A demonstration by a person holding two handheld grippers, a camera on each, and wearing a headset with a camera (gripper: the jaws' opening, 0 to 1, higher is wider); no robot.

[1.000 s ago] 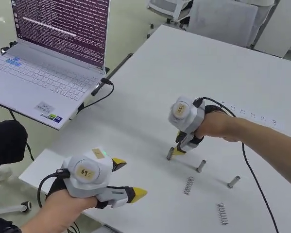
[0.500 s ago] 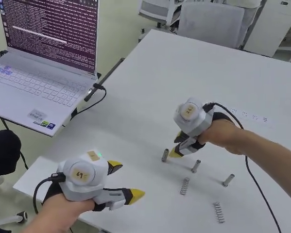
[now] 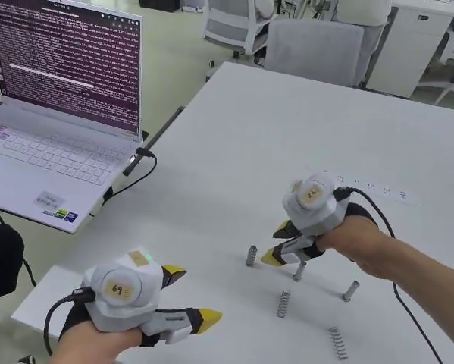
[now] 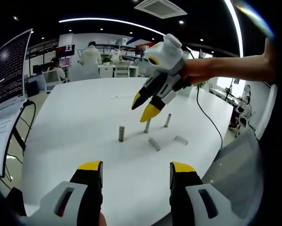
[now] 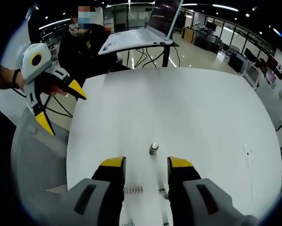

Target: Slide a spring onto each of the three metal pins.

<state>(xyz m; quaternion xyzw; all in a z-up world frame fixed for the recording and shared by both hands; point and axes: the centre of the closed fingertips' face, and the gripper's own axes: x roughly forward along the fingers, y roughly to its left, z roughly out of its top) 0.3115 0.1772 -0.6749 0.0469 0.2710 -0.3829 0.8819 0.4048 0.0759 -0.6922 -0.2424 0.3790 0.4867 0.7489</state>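
Both claws gape empty: the left claw (image 3: 192, 294) above the smooth white surface (image 3: 287, 136), the right claw (image 3: 277, 243) just beside a coil-sleeved steel pin (image 3: 251, 255). Two bare cylindrical pins (image 3: 351, 290) stand nearby; two wire springs (image 3: 283, 302) lie flat.

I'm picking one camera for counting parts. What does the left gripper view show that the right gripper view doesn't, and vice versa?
The left gripper view adds the right gripper, open, the near bare pin and far bare pin, both upright, and the far loose spring; a speck by the right gripper view's jaws may be a pin. The right gripper view adds the left gripper, open. Both share the white table, laptop, spring-fitted pin and near loose spring.
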